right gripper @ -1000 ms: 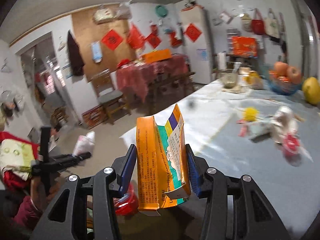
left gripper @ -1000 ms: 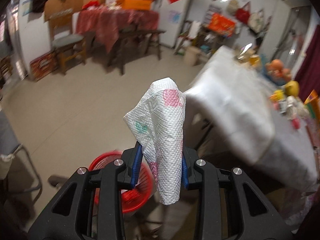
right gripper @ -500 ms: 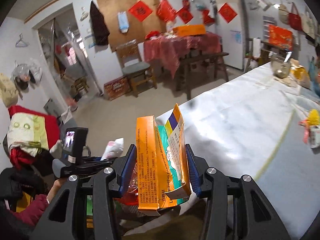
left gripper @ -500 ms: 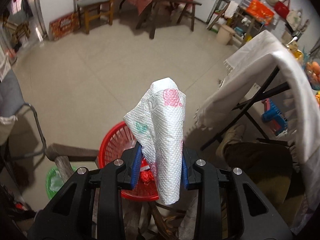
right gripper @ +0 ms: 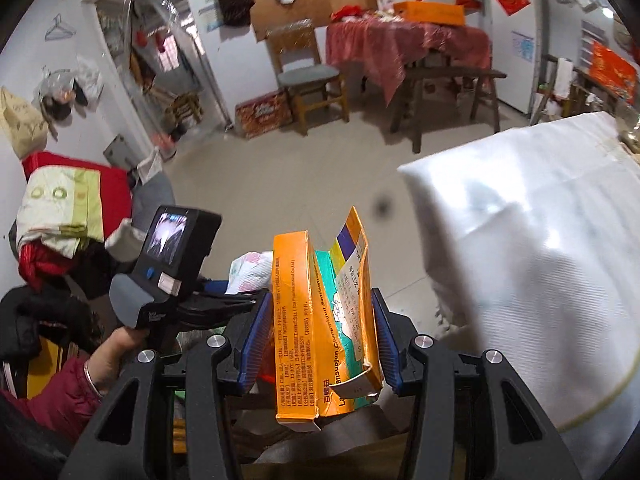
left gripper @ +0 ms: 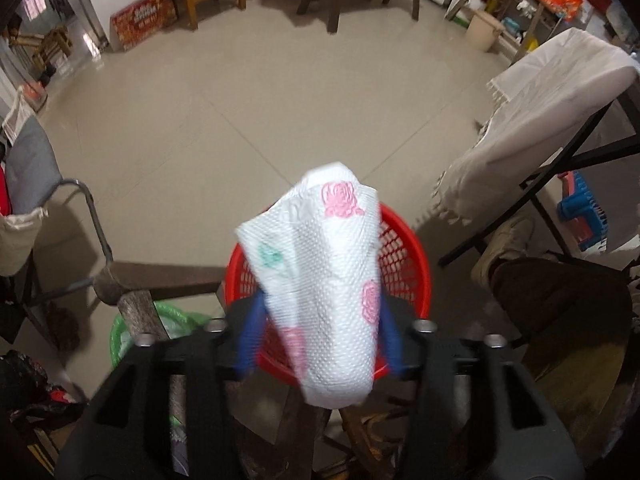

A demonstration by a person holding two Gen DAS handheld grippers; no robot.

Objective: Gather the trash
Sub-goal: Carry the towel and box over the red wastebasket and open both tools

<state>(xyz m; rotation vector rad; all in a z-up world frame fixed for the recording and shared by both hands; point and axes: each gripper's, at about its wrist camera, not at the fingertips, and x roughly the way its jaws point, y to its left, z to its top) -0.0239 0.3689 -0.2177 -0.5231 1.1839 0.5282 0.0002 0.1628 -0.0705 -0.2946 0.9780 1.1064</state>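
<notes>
A white paper towel (left gripper: 320,280) printed with pink roses stands between the blue pads of my left gripper (left gripper: 320,344), whose jaws are opening and look loose around it. Right below it is a red mesh basket (left gripper: 404,256) on the floor. My right gripper (right gripper: 318,332) is shut on a torn orange and green cardboard box (right gripper: 292,320), held upright off the corner of the cloth-covered table (right gripper: 540,240). In the right wrist view the left gripper (right gripper: 224,300), in a person's hand (right gripper: 116,344), sits lower left with the towel (right gripper: 250,270).
A green basket (left gripper: 120,332) sits left of the red one, behind a wooden bench (left gripper: 160,276). A grey chair (left gripper: 28,168) stands at left. The table's black legs (left gripper: 560,168), a blue stool (left gripper: 580,208) and a person's shoe (left gripper: 504,240) are at right.
My left gripper has sunk and tipped down over the red basket, and its pads have spread apart around the towel. The right gripper swung left off the table, box still gripped.
</notes>
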